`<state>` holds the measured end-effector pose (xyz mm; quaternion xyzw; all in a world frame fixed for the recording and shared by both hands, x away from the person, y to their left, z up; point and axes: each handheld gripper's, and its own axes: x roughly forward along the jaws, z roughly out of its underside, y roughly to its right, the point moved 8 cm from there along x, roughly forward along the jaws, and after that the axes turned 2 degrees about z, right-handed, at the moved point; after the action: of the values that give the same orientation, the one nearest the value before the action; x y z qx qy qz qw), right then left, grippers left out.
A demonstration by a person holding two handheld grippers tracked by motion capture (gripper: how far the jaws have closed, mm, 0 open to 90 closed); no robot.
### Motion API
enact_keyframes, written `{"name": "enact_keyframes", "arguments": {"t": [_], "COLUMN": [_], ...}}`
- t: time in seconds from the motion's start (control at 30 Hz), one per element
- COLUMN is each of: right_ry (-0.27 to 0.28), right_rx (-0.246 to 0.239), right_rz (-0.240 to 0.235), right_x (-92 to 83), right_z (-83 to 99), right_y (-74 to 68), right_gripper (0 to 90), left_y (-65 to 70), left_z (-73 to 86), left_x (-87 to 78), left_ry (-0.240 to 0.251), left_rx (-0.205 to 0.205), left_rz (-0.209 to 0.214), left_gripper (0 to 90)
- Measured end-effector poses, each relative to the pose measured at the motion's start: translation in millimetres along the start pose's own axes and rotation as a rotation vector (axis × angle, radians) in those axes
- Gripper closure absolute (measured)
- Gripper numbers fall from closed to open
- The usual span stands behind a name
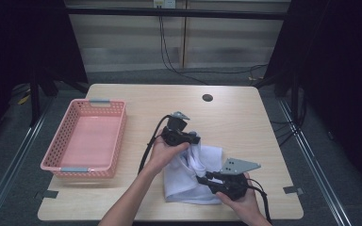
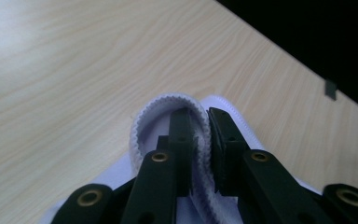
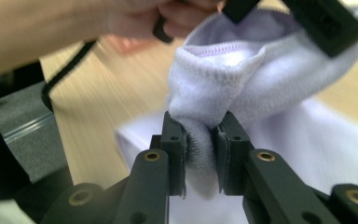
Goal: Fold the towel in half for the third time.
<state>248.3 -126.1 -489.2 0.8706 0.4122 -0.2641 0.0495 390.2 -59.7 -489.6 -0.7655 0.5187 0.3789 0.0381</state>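
I find the white cloth (image 1: 193,174) lying on the near right part of the table (image 1: 245,117), partly lifted between both grippers. My left gripper (image 2: 200,135) pinches a scalloped hem of the cloth between its jaws. My right gripper (image 3: 200,140) pinches a thick fold of the same cloth. The pink basket (image 1: 87,136) stands well apart at the left.

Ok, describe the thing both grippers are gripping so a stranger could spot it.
On the wooden table, right of the pink basket, lies a white garment near the front edge. It is the only soft cloth there, its ribbed hem pinched by the left hand-held gripper and the right hand-held gripper.
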Motion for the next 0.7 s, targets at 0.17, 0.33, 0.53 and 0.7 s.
{"name": "enact_keyframes", "arguments": {"t": [0.17,0.33,0.53,0.7], "right_ry": [-0.071,-0.059,0.027,0.027], "right_rx": [0.053,0.080,0.084,0.054], "right_rz": [0.041,0.087,0.130,0.106], "right_x": [-6.6,-25.0,-43.1,-28.9], "right_z": [32.0,36.6,10.7,-9.1], "right_y": [13.4,22.9,36.8,40.1], "right_gripper": [68.6,44.0,34.8,36.8], "left_y": [5.7,18.8,22.4,14.4], "left_z": [2.2,-7.2,-29.5,-32.2], "left_x": [29.2,44.2,17.9,7.5], "left_ry": [-0.025,-0.026,0.083,0.094], "left_rx": [-0.014,0.007,0.031,0.017], "left_rz": [0.018,0.055,0.047,0.041], "left_gripper": [78.1,63.4,40.5,38.5]}}
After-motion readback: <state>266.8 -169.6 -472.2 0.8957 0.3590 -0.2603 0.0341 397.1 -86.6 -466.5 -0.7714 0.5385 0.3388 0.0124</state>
